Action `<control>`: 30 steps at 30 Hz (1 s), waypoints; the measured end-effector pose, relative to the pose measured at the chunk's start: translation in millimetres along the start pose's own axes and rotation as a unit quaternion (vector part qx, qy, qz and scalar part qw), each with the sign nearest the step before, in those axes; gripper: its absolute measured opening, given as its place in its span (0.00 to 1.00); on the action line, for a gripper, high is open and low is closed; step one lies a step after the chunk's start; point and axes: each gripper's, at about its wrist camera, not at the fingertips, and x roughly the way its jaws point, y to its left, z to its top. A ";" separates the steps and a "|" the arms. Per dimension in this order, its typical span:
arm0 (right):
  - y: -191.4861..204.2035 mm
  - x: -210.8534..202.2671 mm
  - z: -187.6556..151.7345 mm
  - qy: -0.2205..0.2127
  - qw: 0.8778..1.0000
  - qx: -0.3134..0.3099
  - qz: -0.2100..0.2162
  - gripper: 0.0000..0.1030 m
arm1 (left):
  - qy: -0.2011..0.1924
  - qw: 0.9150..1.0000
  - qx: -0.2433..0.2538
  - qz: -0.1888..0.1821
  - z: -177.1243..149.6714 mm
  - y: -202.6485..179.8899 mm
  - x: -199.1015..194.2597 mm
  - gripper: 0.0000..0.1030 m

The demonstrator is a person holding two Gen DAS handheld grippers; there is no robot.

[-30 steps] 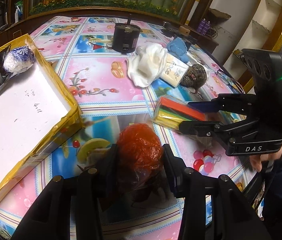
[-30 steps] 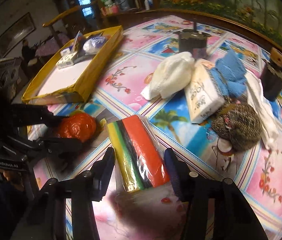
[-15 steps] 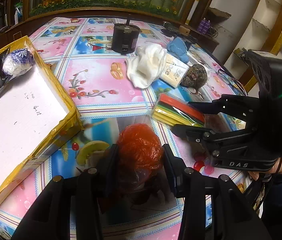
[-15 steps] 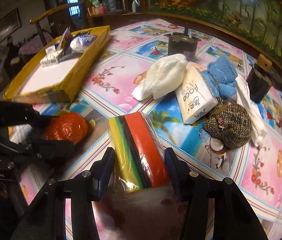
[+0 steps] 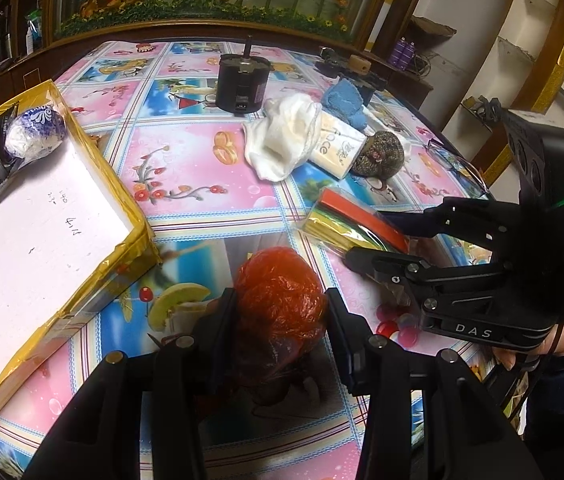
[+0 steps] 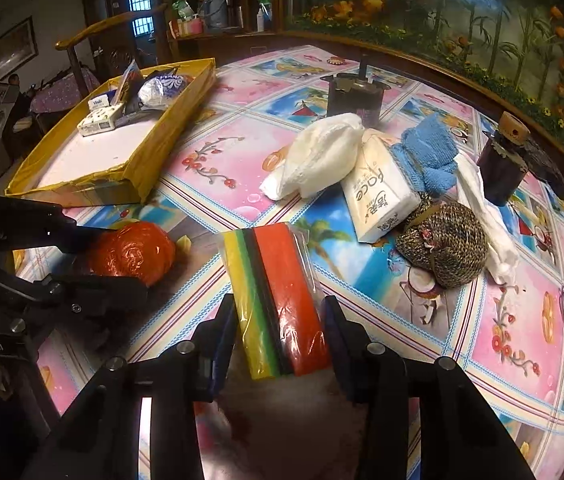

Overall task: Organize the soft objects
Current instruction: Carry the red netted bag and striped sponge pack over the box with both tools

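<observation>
Your left gripper (image 5: 280,320) is clenched on the crumpled red plastic bag (image 5: 280,300), its black fingers pressing into both sides of the shiny, wrinkled ball, which sits on the glossy patterned tablecloth (image 5: 186,168) just beside the near corner of the yellow-taped tray (image 5: 134,216). Your right gripper (image 6: 280,334) has its jaws spread around the near end of the striped sponge pack (image 6: 278,300), a flat rectangular block of yellow, green, black and red layers in clear crinkly film; whether the pads touch the film you cannot tell. Beyond it lie a soft white cloth bundle (image 6: 317,156), a smooth tissue packet (image 6: 377,192), a fuzzy blue towel (image 6: 429,152) and a rough knitted brown ball (image 6: 441,248), all bunched together and touching.
</observation>
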 end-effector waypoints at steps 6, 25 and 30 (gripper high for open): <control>2.2 -12.7 5.0 -0.019 1.000 0.013 0.007 0.45 | -0.015 1.000 -0.007 -0.004 3.8 5.1 -12.2 0.41; 52.1 -28.3 82.0 -0.071 0.992 0.029 0.104 0.45 | -0.098 0.990 -0.098 0.037 18.1 91.0 -85.8 0.41; 85.0 -6.2 112.1 -0.065 0.989 0.027 0.133 0.45 | -0.108 0.983 -0.136 0.062 16.8 126.5 -93.8 0.41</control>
